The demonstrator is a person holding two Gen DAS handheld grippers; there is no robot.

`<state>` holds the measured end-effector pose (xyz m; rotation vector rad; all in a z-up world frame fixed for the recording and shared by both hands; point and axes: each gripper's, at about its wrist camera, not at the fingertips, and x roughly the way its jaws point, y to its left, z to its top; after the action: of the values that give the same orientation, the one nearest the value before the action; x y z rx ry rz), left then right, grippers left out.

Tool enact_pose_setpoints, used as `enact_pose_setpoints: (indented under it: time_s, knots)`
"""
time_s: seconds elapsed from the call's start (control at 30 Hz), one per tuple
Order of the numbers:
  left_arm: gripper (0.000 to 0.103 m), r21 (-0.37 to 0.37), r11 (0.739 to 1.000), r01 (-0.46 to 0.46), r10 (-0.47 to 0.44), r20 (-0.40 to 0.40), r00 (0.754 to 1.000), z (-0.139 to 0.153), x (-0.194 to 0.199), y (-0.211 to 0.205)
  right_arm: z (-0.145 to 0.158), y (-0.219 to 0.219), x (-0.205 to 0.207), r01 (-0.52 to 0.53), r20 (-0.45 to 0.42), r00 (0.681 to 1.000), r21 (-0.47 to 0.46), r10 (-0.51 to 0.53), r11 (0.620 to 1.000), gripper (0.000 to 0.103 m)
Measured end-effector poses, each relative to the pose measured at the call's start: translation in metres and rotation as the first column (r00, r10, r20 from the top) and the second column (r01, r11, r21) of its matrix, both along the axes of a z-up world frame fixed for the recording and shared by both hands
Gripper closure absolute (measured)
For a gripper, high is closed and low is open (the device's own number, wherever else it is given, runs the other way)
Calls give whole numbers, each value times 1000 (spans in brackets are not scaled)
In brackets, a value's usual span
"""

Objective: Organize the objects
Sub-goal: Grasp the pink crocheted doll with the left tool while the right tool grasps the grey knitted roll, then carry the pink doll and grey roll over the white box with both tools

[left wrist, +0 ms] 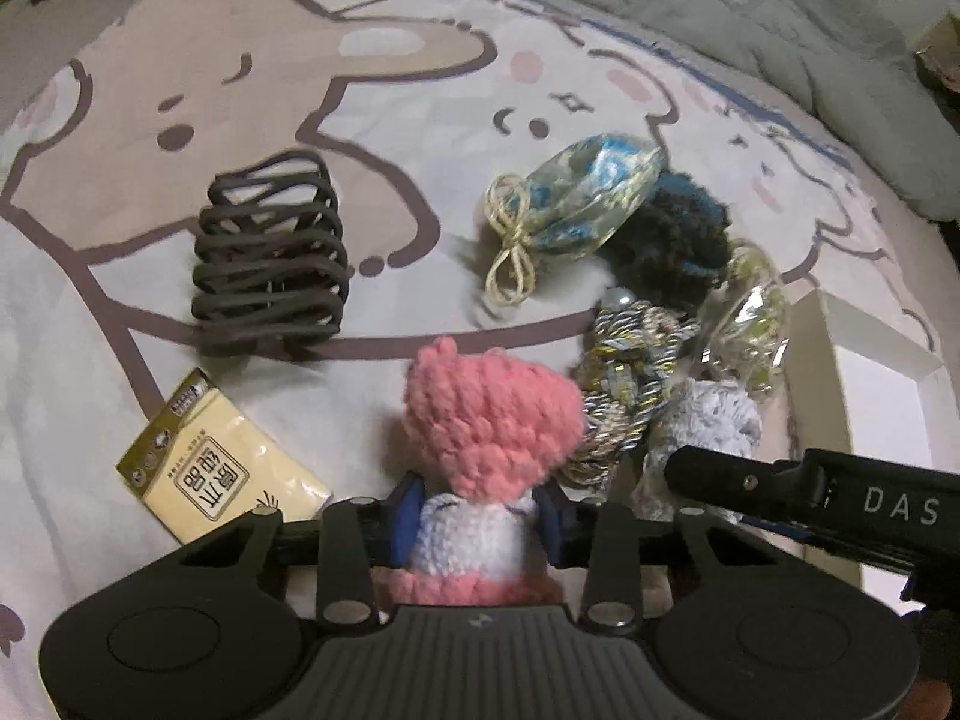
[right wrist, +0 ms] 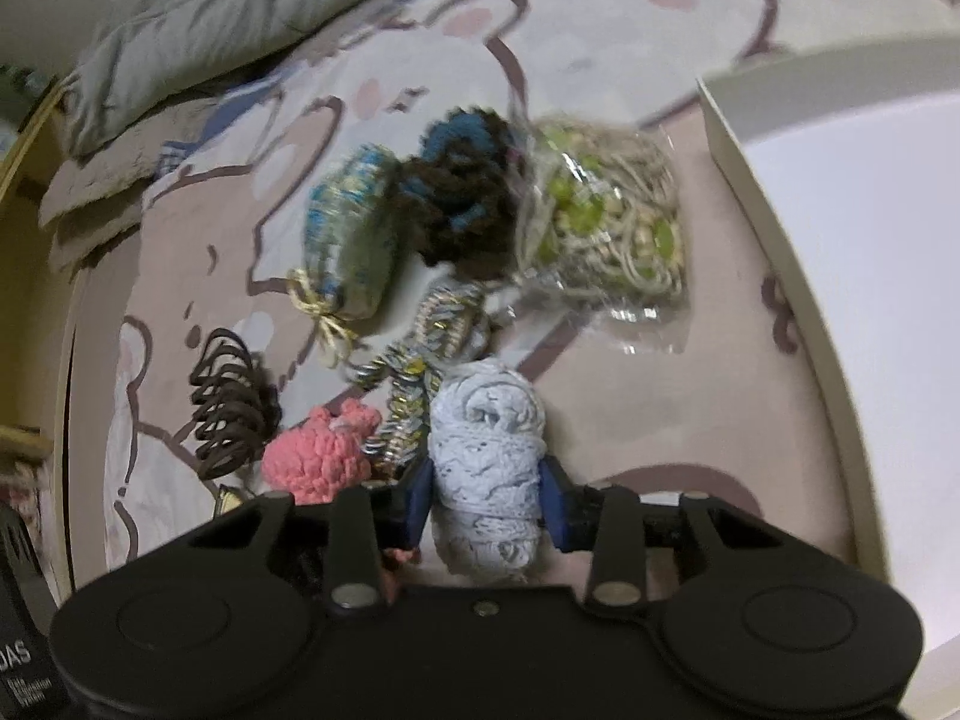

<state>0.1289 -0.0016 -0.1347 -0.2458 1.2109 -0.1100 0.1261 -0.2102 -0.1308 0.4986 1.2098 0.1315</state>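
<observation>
Gripping two knitted things at once, I am working over a bed covered with a cartoon-printed sheet [left wrist: 288,60]. My left tool [left wrist: 480,519] is clenched on a pink and white crocheted doll [left wrist: 489,420], its blue pads pressing the white middle part from both sides while the pink top is sticking out ahead of the fingers. My right tool [right wrist: 487,495] is clenched on a pale blue roll of lace trim [right wrist: 487,456], which is standing between the blue pads.

Ahead of the left tool, a dark brown wavy hair claw clip [left wrist: 270,258] is lying on the sheet, and a pale yellow tissue packet [left wrist: 222,462] is lying nearer to me, to the left of the doll. Beyond the doll, a blue and gold brocade drawstring pouch [left wrist: 576,198] is resting against a dark brown and blue fuzzy scrunchie [left wrist: 678,240]. A silver and gold twisted cord [left wrist: 624,372] is lying just beside the doll, touching the lace roll, and a clear plastic bag of green beads and string [right wrist: 600,222] is sitting next to the scrunchie. A white cardboard box [right wrist: 840,276] is standing open at the right, near the lace roll. A grey-green quilt [left wrist: 750,30] is bunched along the far edge of the bed.
</observation>
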Motion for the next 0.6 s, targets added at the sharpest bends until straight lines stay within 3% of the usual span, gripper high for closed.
enact_pose_setpoints:
  time_s: [0.07, 0.6]
  knots:
    - [69, -2, 1000, 4, -4, 24, 1000, 8, -3, 1, 8, 0, -3, -18, 35, 999, -18, 18, 1000, 65]
    - [69, -18, 999, 28, -24, 198, 980, 66, -40, -4, 68, -10, -42, -88, 250, 960, -142, 122, 986, 65]
